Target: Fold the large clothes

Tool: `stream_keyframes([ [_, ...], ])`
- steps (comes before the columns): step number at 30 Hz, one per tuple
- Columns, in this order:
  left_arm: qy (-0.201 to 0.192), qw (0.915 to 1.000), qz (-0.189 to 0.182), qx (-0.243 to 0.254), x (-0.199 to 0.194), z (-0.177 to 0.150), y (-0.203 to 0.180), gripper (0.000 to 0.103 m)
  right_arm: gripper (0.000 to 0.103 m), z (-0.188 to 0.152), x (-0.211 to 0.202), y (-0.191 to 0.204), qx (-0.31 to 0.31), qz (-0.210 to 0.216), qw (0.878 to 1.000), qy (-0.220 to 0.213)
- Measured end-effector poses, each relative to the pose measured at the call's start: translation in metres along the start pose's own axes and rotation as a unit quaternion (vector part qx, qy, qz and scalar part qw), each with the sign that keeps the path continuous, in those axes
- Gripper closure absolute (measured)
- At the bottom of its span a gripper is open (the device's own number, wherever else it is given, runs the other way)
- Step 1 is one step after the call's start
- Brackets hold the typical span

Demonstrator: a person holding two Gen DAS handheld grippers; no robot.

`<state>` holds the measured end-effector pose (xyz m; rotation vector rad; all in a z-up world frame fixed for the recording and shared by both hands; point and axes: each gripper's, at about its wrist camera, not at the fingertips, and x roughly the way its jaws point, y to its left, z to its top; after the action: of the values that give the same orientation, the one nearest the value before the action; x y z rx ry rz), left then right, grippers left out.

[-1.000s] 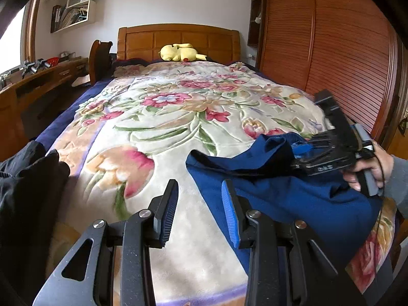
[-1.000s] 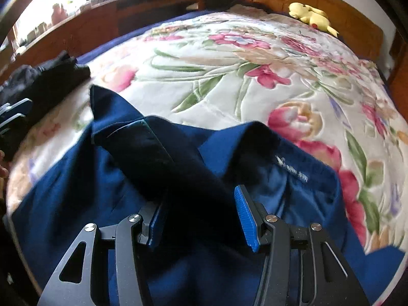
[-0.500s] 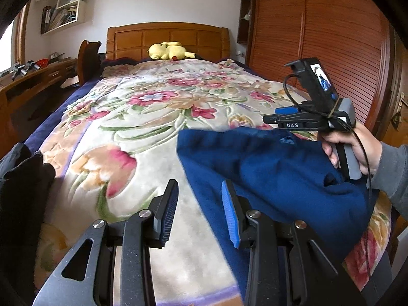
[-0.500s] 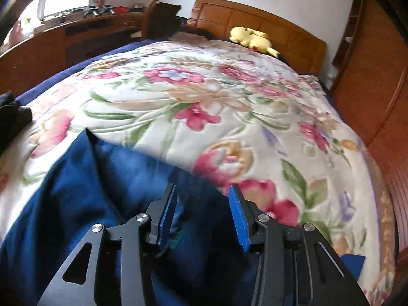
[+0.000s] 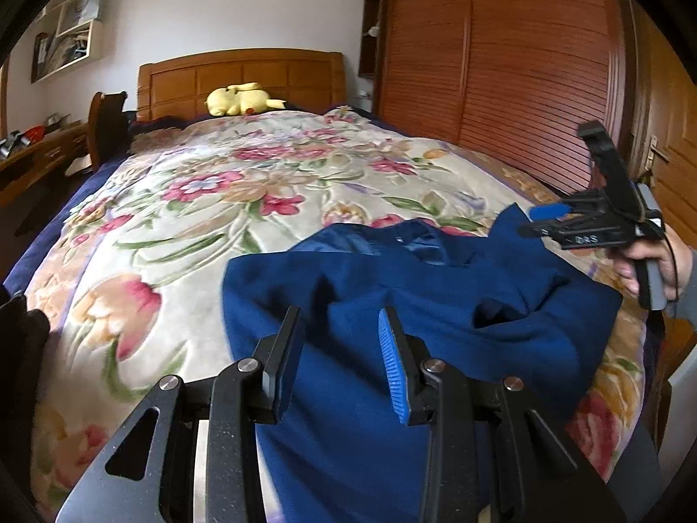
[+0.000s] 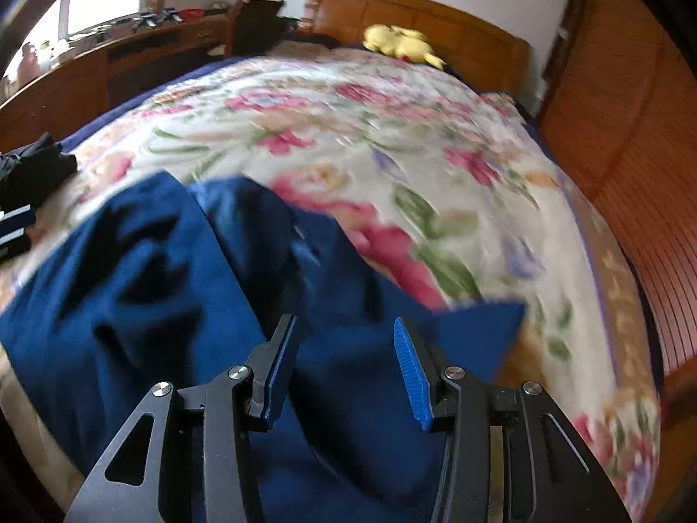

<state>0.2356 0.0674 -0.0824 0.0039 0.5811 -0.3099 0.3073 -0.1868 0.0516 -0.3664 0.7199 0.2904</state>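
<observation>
A large dark blue garment (image 5: 414, 296) lies rumpled on the near end of the bed, also in the right wrist view (image 6: 183, 270). My left gripper (image 5: 340, 348) is open and empty, just above the garment's near left part. My right gripper (image 6: 344, 361) is open and empty over the garment's right side. It also shows in the left wrist view (image 5: 549, 218), held at the garment's far right corner, which rises toward it.
The bed has a floral quilt (image 5: 244, 200) and a wooden headboard (image 5: 244, 78) with a yellow plush toy (image 5: 239, 98). Dark clothes (image 6: 30, 165) lie at the bed's left edge. A wooden wardrobe (image 5: 501, 65) stands right, a desk (image 6: 109, 65) left.
My right gripper let go of the garment fold and moved right to the far right corner. The garment has spread flatter. My left gripper moved right over the garment.
</observation>
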Motion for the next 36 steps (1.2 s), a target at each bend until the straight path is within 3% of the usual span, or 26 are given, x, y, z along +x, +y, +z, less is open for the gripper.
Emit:
stream_keyframes([
  [4,0.0,0.9999,-0.01,0.003,0.004,0.001,-0.011,0.067,0.056,-0.029,-0.007,-0.03,0.037,-0.018,0.999,0.026],
  [8,0.004,0.9996,-0.027,-0.002,0.009,0.0,-0.02,0.067,0.056,-0.045,0.003,-0.051,0.096,-0.001,0.994,0.051],
  [14,0.007,0.9998,-0.019,0.01,0.012,-0.001,-0.025,0.067,0.056,-0.058,0.034,-0.066,0.135,0.029,0.987,0.086],
  [15,0.008,0.9997,-0.019,0.009,0.012,-0.002,-0.024,0.067,0.061,-0.057,0.038,-0.067,0.138,0.044,0.986,0.084],
  [16,0.009,0.9998,-0.018,0.009,0.012,-0.003,-0.024,0.067,0.082,-0.055,0.039,-0.067,0.136,0.06,0.986,0.076],
  [17,0.009,0.9998,-0.016,0.01,0.012,-0.003,-0.023,0.067,0.093,-0.052,0.042,-0.068,0.13,0.069,0.986,0.071],
  [20,0.012,0.9999,-0.01,0.007,0.013,-0.005,-0.018,0.067,0.098,-0.032,0.043,-0.065,0.098,0.08,0.991,0.05],
  [28,0.008,0.9999,0.002,-0.008,0.009,-0.005,0.0,0.067,0.102,0.079,0.067,-0.049,0.058,0.059,0.996,-0.018],
  [33,0.008,0.9999,0.003,-0.011,0.01,-0.004,0.006,0.067,0.102,0.108,0.085,-0.028,0.039,0.04,0.998,-0.026],
  [36,0.006,0.9999,0.002,-0.011,0.008,-0.004,0.007,0.067,0.102,0.103,0.083,-0.019,0.017,0.037,0.999,-0.023],
])
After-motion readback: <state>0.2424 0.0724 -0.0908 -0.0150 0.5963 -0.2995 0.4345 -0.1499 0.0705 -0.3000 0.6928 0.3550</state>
